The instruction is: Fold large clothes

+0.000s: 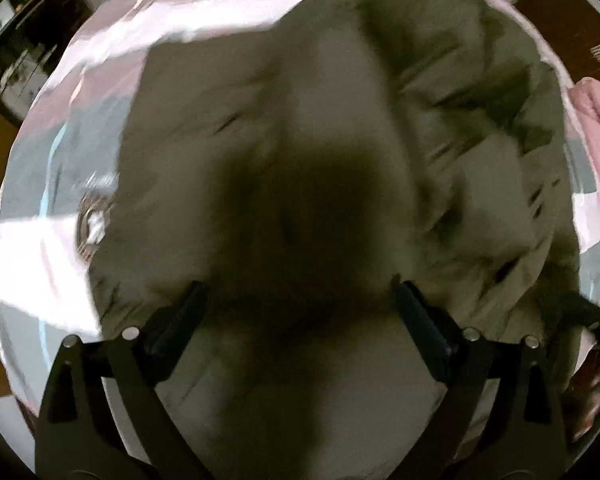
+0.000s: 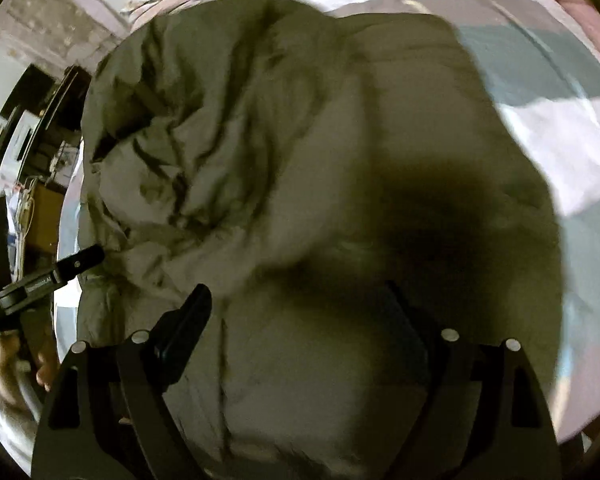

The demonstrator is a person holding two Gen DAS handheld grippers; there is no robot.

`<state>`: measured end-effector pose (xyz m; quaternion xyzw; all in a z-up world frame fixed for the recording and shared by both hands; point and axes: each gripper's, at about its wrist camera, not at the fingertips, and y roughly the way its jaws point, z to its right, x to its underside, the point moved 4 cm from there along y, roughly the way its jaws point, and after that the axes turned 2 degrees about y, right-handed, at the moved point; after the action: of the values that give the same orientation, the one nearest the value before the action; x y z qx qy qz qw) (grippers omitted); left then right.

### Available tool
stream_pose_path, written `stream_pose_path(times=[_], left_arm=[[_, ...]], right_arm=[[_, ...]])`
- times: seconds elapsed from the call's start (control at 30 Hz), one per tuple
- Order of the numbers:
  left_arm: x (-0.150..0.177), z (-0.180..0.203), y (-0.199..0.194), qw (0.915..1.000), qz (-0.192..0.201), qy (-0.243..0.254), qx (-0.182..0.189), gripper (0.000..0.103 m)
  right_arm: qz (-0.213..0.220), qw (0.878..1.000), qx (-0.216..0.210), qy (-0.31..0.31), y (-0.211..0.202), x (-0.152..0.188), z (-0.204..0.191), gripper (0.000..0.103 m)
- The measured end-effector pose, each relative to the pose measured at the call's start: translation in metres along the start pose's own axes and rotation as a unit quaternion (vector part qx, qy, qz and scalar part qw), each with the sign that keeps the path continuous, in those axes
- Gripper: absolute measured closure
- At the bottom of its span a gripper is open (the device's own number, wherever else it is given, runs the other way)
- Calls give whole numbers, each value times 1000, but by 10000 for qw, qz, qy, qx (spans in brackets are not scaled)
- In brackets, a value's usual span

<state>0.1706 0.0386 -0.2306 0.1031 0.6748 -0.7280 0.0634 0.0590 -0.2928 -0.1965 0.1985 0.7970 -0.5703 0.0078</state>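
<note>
A large olive-grey garment (image 1: 300, 128) lies crumpled on a bed and fills both views (image 2: 300, 160). My left gripper (image 1: 300, 296) hovers just above it with its jaws wide apart and nothing between them. My right gripper (image 2: 300, 296) is also wide open over the cloth; its right finger is dim in shadow. The left gripper's fingers (image 2: 80, 258) show at the left edge of the right wrist view, at the garment's rim. Both views are blurred.
The bed has a pink, white and pale-blue checked sheet (image 1: 40, 240). A pink cloth (image 1: 596, 120) lies at the right. Shelves and boxes (image 1: 16, 52) stand beyond the bed's left edge. A brown box (image 1: 568, 20) is at the upper right.
</note>
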Motion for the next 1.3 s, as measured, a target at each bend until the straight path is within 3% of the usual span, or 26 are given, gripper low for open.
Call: stream_pose_path(times=[0.13, 0.17, 0.23, 0.3, 0.4, 0.53, 0.63, 0.67, 0.7, 0.73, 0.77, 0.8, 0.87, 0.97, 1.1, 1.2, 1.3], left_arm=[[36, -54, 5, 9965, -562, -602, 157, 6], [47, -70, 5, 9950, -659, -731, 179, 6], [73, -96, 5, 9907, -886, -980, 338, 6], [93, -118, 7, 9818, -1115, -1395, 648, 6], [124, -145, 19, 9544, -1607, -2236, 1156, 6], [150, -138, 41, 9297, -2263, -2454, 1553, 6], [151, -130, 45, 9272, -2406, -2323, 1689, 9], [146, -132, 45, 9266, -2338, -2345, 1784, 14], [145, -131, 43, 9247, -2266, -2392, 1908, 43], [143, -131, 40, 9175, -2134, -2515, 2224, 72], [146, -127, 35, 9112, -2015, -2598, 2483, 83], [141, -126, 29, 9072, -1825, -2614, 2747, 93], [132, -125, 16, 9029, -1447, -2610, 3094, 96], [115, -125, -11, 8813, -802, -2673, 3814, 97], [91, -141, -51, 8634, 235, -2802, 4188, 97], [72, -148, -76, 8661, 824, -2920, 3972, 97], [29, -158, -94, 8671, 1299, -2957, 3794, 96]], right_arm=[[30, 9963, 698, 494, -33, 28, 64, 15], [20, 9927, 925, 772, -39, 36, 88, 8], [-136, 9833, 1086, 1452, -40, 57, 129, 5], [-539, 9744, 698, 2069, -24, 79, 149, 5], [-1226, 9528, -119, 2776, 9, 101, 154, 5], [-1223, 9630, -90, 2402, 14, 98, 128, 5], [-1302, 9673, -239, 2162, 18, 102, 110, 6], [-1302, 9682, -274, 2120, 20, 104, 106, 16], [-1237, 9688, -324, 2121, 21, 104, 104, 43], [-1120, 9687, -471, 2164, 20, 104, 101, 58], [-1017, 9686, -672, 2166, 20, 96, 100, 78], [-902, 9700, -824, 2100, 17, 88, 97, 85], [-532, 9728, -1197, 1911, 2, 78, 85, 89], [71, 9647, -1949, 1769, -28, 57, 70, 91], [937, 9479, -2630, 1537, -76, 21, 49, 91], [1349, 9376, -2888, 1388, -100, -14, 37, 91], [1613, 9328, -2999, 1180, -121, -64, 20, 91]])
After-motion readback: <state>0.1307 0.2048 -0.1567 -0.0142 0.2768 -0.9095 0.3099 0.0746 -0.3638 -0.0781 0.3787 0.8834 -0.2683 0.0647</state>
